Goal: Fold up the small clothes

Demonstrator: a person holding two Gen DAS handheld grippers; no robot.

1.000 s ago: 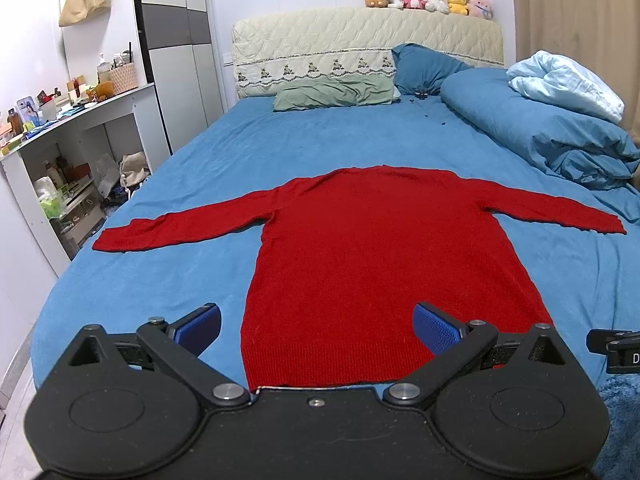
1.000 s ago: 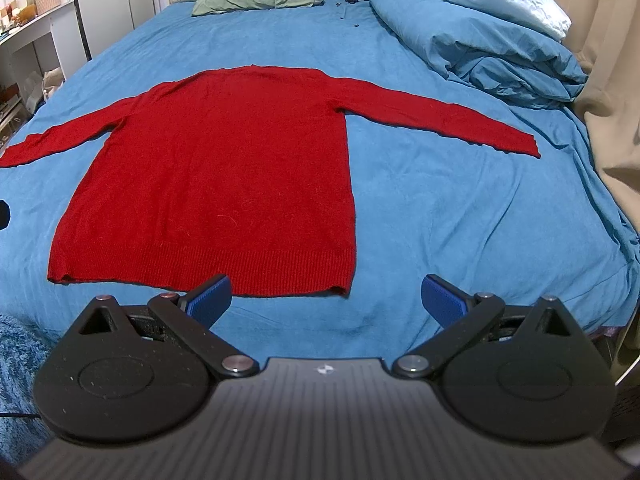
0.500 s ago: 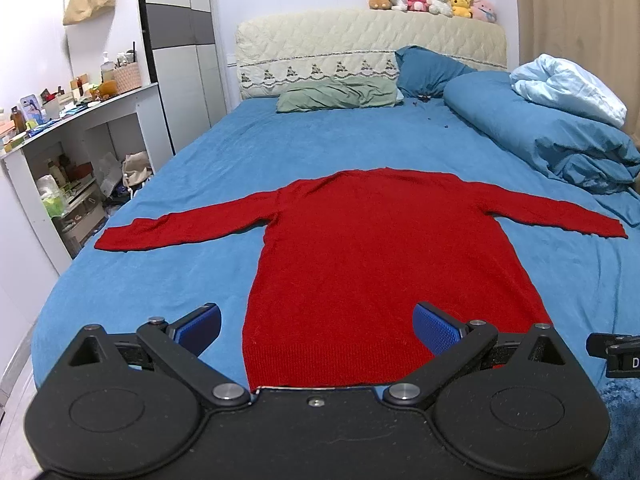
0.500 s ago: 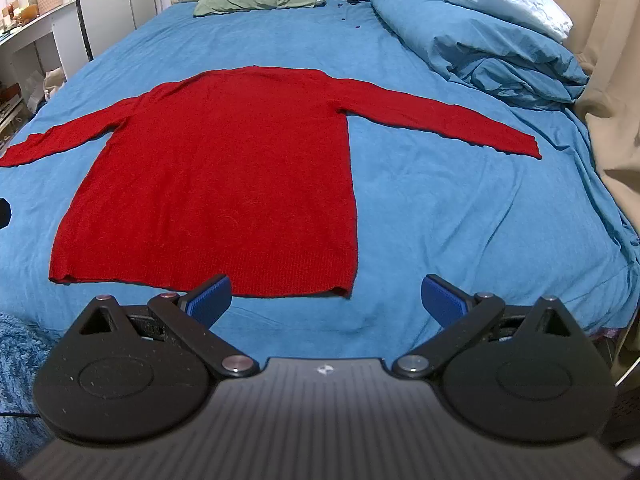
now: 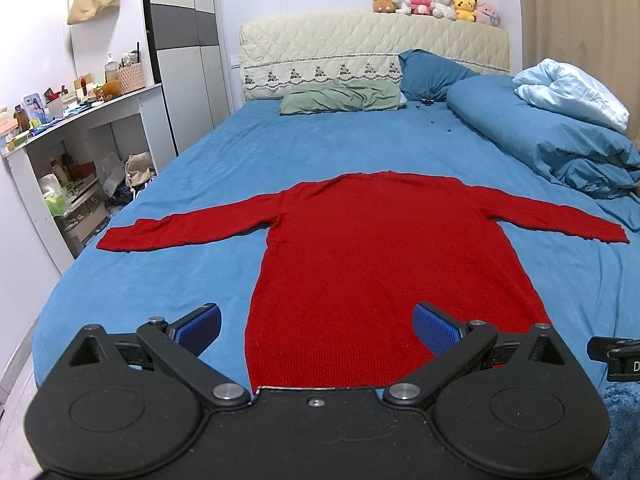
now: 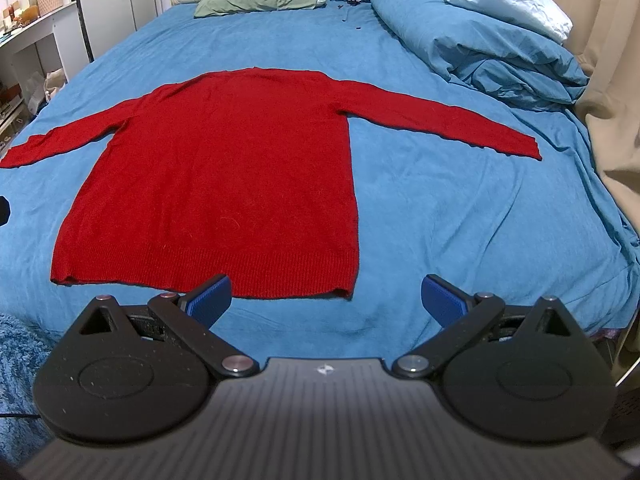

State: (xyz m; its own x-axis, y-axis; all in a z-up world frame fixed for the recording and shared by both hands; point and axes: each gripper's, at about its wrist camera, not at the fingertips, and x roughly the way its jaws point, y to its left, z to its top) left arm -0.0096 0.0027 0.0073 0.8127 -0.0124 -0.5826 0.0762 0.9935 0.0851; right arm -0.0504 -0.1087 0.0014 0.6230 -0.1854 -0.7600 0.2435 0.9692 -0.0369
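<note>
A red long-sleeved sweater (image 5: 384, 248) lies flat on the blue bed sheet (image 5: 248, 148), both sleeves spread out to the sides, hem toward me. It also shows in the right wrist view (image 6: 232, 160). My left gripper (image 5: 318, 326) is open and empty, held above the sweater's hem at its left part. My right gripper (image 6: 326, 298) is open and empty, just in front of the hem's right corner. A small part of the right gripper (image 5: 616, 354) shows at the right edge of the left wrist view.
A rolled blue duvet (image 5: 560, 148) with a pale blue blanket (image 5: 572, 92) lies on the bed's right side. Green (image 5: 340, 98) and blue (image 5: 432, 76) pillows lie at the headboard. A white cluttered desk (image 5: 80, 128) stands left of the bed. A beige curtain (image 6: 616, 80) hangs right.
The left wrist view has tilted up and drawn back slightly. The right gripper has hardly moved. The sweater lies as before and both grippers stay open.
</note>
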